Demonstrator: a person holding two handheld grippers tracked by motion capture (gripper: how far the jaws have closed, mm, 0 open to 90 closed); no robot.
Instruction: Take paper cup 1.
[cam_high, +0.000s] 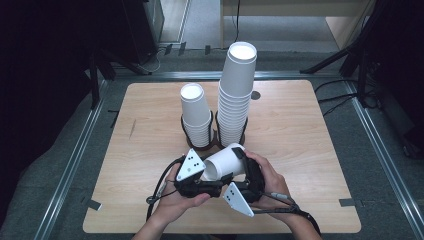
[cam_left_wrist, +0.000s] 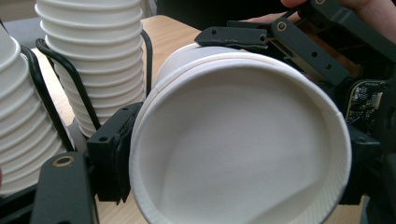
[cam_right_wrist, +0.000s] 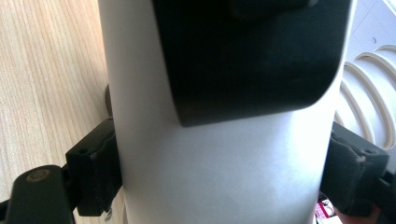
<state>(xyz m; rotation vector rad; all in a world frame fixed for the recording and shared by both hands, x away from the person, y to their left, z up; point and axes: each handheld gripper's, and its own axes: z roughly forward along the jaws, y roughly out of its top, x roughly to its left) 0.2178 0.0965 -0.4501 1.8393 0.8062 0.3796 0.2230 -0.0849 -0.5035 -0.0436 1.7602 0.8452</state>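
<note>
A white paper cup (cam_high: 226, 161) lies on its side just above the table's front middle, held between both grippers. My left gripper (cam_high: 209, 173) is shut on its rim. In the left gripper view the cup's open mouth (cam_left_wrist: 243, 154) faces me, with a pad (cam_left_wrist: 112, 158) pressed against each side. My right gripper (cam_high: 239, 161) is shut on the cup's body (cam_right_wrist: 219, 163), its pads (cam_right_wrist: 95, 170) against the wall. One black jaw of the left gripper crosses the cup in the right gripper view.
Behind the cup, a short stack of cups (cam_high: 196, 112) and a tall stack (cam_high: 236, 92) stand in a black wire holder (cam_high: 214, 142). The wooden table (cam_high: 310, 150) has bare room left and right. Metal rails and stand legs surround it on the floor.
</note>
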